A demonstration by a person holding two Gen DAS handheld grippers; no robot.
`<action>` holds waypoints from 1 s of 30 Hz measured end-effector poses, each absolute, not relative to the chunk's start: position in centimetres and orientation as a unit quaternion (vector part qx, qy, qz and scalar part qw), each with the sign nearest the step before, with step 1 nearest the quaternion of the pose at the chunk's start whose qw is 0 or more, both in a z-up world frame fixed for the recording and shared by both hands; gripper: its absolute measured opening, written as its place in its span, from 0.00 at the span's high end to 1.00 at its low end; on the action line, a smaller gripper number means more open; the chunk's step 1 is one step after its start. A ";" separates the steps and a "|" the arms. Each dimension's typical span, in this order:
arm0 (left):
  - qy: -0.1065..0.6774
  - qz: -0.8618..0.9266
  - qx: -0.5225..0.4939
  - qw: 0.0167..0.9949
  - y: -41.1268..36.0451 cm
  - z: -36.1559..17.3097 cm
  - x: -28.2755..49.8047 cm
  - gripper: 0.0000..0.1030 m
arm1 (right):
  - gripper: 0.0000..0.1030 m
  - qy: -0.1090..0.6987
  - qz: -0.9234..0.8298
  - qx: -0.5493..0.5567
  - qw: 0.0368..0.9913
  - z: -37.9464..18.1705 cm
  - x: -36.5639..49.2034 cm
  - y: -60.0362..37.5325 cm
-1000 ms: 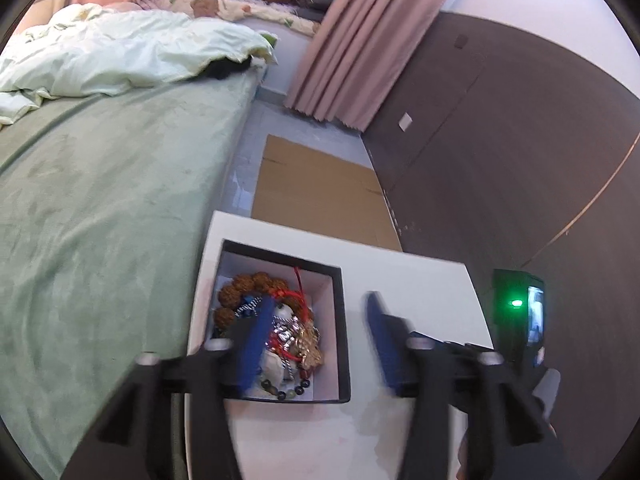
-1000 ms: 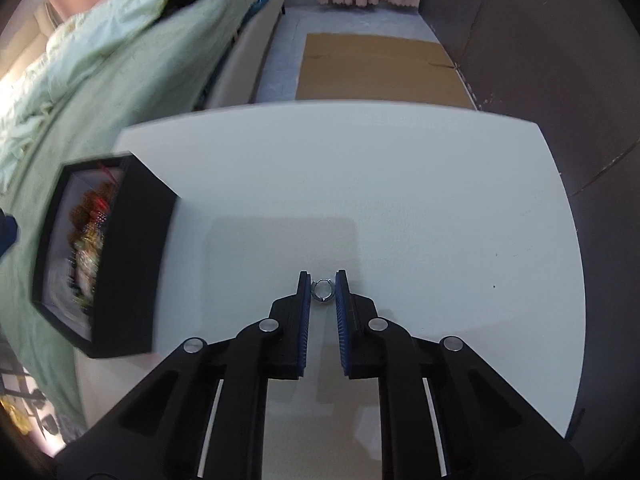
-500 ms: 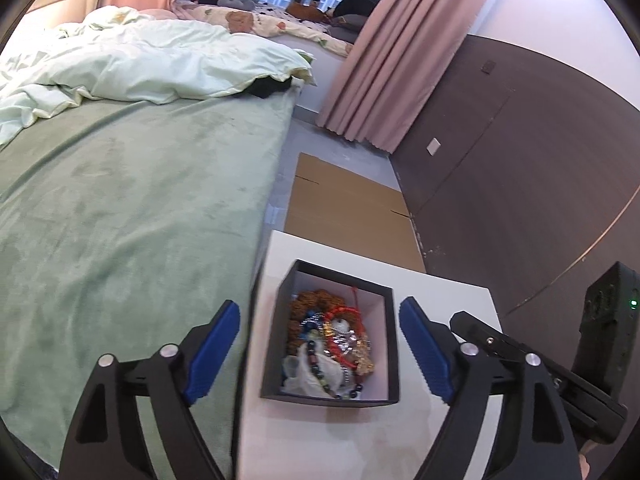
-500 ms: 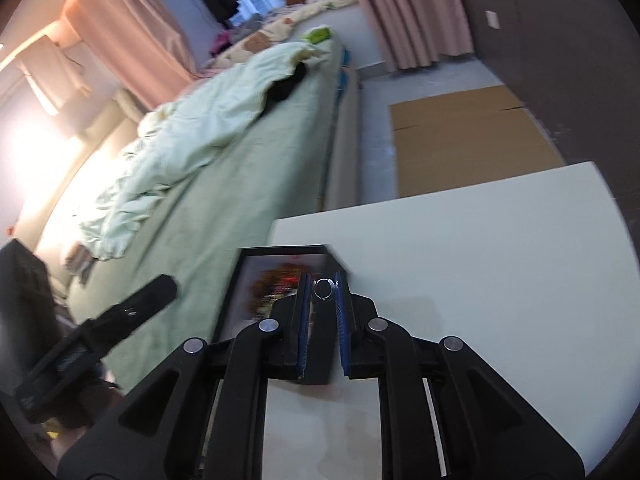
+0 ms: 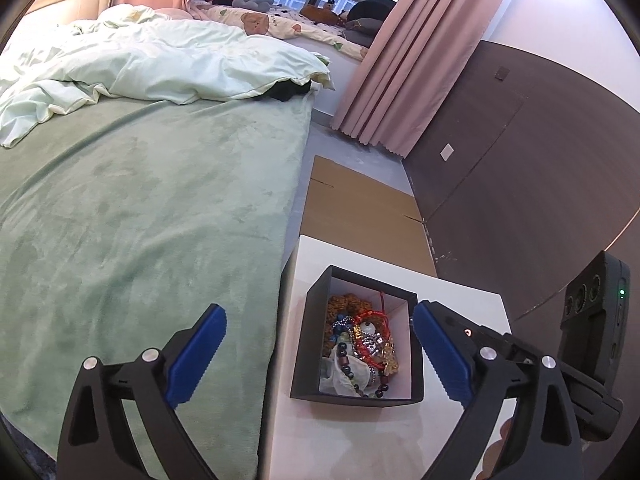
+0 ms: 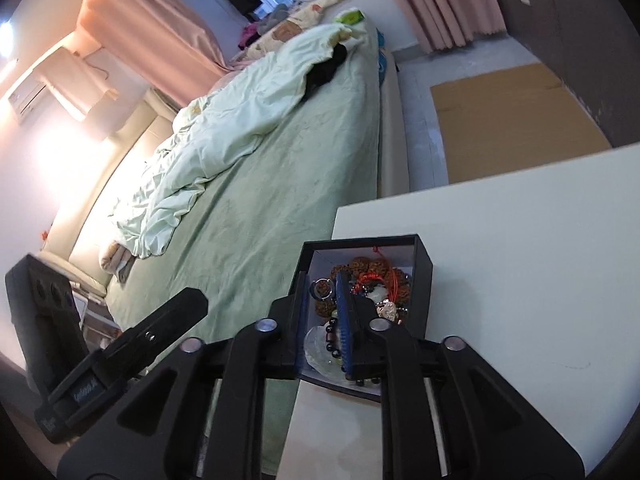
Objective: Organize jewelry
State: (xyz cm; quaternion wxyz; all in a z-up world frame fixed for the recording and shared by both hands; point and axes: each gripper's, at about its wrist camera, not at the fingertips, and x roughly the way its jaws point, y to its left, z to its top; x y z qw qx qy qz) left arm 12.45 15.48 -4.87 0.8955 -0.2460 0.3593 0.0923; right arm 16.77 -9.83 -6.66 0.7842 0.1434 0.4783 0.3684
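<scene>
Ring let go over the jewelry box.

The right gripper (image 6: 323, 312) hangs over the black box (image 6: 425, 264), its jaws just parted; the ring (image 6: 320, 289) sits between the blue pads, clear of the right pad, and whether it touches the left one I cannot tell. The left gripper (image 5: 320, 354) has just been opening and stands wide and empty, one finger over the bed (image 5: 140, 208), the other beside the box. In the box lies a heap of bead bracelets (image 5: 360, 344) and red cord. The box sits at the white table (image 6: 520, 280) corner nearest the bed. Beyond: cardboard (image 5: 360, 208) on the floor, pink curtains (image 5: 400, 60).
</scene>
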 end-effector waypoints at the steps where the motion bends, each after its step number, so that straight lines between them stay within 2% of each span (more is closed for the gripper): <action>1: 0.360 0.092 -0.246 0.895 15.5 -4.9 12.5 0.11 | 0.48 0.479 0.367 0.145 0.784 -6.7 16.8 -9.9; 3: 0.360 0.092 -0.247 0.895 15.5 -4.8 12.5 0.11 | 0.35 0.462 0.352 0.139 0.802 -6.1 16.6 -10.6; 16: 0.353 0.083 -0.212 0.907 13.3 -3.9 11.1 0.08 | 0.34 0.429 0.330 0.121 0.832 -4.0 15.1 -15.0; 19: 0.344 0.079 -0.205 0.913 12.6 -3.5 10.4 0.08 | 0.26 0.422 0.321 0.117 0.840 -3.5 14.4 -16.2; 23: 0.338 0.082 -0.198 0.917 12.0 -3.0 9.7 0.08 | 0.24 0.408 0.319 0.103 0.849 -2.8 13.1 -17.4; 25: 0.338 0.075 -0.197 0.917 11.7 -2.8 9.5 0.08 | 0.10 0.397 0.316 0.095 0.856 -2.2 12.3 -17.9; 30: 0.323 0.068 -0.159 0.930 10.2 -1.8 8.5 0.08 | 0.05 0.376 0.308 0.082 0.870 -1.2 10.9 -19.3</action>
